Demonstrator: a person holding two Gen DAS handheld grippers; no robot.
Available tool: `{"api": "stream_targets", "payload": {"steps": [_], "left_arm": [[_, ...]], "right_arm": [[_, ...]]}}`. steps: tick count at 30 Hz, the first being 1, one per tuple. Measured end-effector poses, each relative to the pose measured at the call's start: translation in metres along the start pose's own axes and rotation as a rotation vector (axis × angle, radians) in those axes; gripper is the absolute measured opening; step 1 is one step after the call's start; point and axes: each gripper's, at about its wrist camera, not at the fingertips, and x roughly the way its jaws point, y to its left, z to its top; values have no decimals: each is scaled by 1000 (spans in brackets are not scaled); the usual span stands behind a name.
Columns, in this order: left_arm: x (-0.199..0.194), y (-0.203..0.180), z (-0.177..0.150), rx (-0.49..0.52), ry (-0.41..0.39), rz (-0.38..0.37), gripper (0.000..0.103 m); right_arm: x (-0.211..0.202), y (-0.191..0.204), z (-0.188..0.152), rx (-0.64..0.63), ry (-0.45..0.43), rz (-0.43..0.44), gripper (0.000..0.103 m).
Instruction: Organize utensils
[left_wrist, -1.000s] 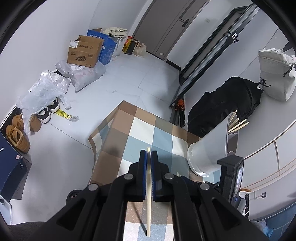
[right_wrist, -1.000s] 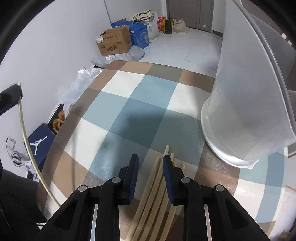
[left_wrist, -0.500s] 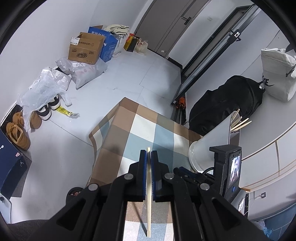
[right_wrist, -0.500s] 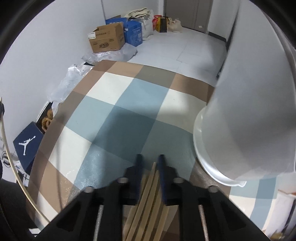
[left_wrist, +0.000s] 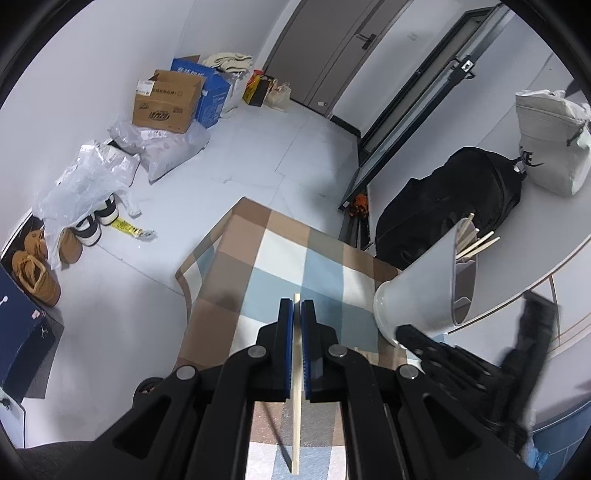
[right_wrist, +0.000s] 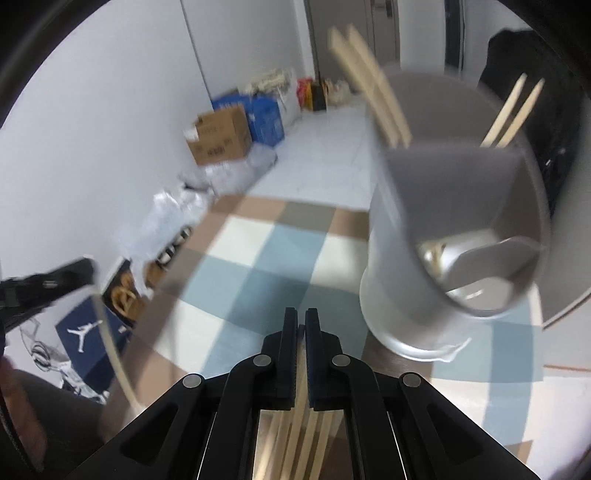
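We found the left tool (left_wrist: 297, 314) closed flat on a single pale chopstick (left_wrist: 295, 406), which ran straight down between its blue pads and stuck out below them toward 6 o'clock. The tool pointed steeply downward over the checked surface (left_wrist: 258, 266) and hung above it.

The right tool (right_wrist: 301, 325) had just been closing; its pads stood almost together, with a pale chopstick (right_wrist: 301, 391) running up between them from the bundle of chopsticks (right_wrist: 291, 443) lying on the surface below. Whether the pads pressed on it we could not settle, as the frame was blurred. This tool also pointed steeply downward. In the left view the right tool (left_wrist: 424, 343) showed at 4 o'clock, blurred, near the foot of the holder.

The white utensil holder (right_wrist: 413, 266) stood on the surface at 2 o'clock from the right tool, divided inside, with several chopsticks (right_wrist: 373, 85) leaning out of its far compartments.

Readable marks: a jumping-figure logo on the dark blue box (right_wrist: 83, 332) on the floor at 9 o'clock in the right view. The print on the brown carton (left_wrist: 166, 103) and on the blue carton (left_wrist: 207, 92) beside it was too small to read.
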Motion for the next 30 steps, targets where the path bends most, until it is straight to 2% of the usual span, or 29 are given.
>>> {"api": "stream_targets", "payload": {"steps": [9,12,14,17,19,20,21,22,23,24,25,30], "left_arm": [[-12,-26,-11,115,-56,-22,0],[-18,-35,-15,159,-77,-41,0],[-21,-35,-15,167,-96,-18,0],[-11,-21,-13,117,-38,6,0],[6,-3,-15,43,73,27,2],[15,6,-17,1,131,37,4],[23,13,-19,-29,178,38,13],[29,16,-20,-41,204,39,26],[35,17,-23,-44,220,49,33],[39,17,-25,-34,230,73,48],[45,14,-27,-11,241,108,52],[72,-1,-31,84,273,229,52]], "right_arm": [[-78,10,-13,-43,-199,17,3],[-94,8,-18,-60,-240,8,3],[-102,4,-19,-48,-257,9,3],[-114,-6,-19,-23,-287,14,3],[-124,-12,-21,-17,-306,18,3],[-127,-14,-22,-15,-314,23,3],[-129,-15,-23,-14,-318,28,3],[-131,-17,-24,-13,-323,29,3],[-131,-18,-26,-13,-326,34,3],[-131,-19,-27,-12,-329,39,3],[-132,-20,-28,-9,-335,44,3],[-137,-24,-31,8,-363,85,3]]}}
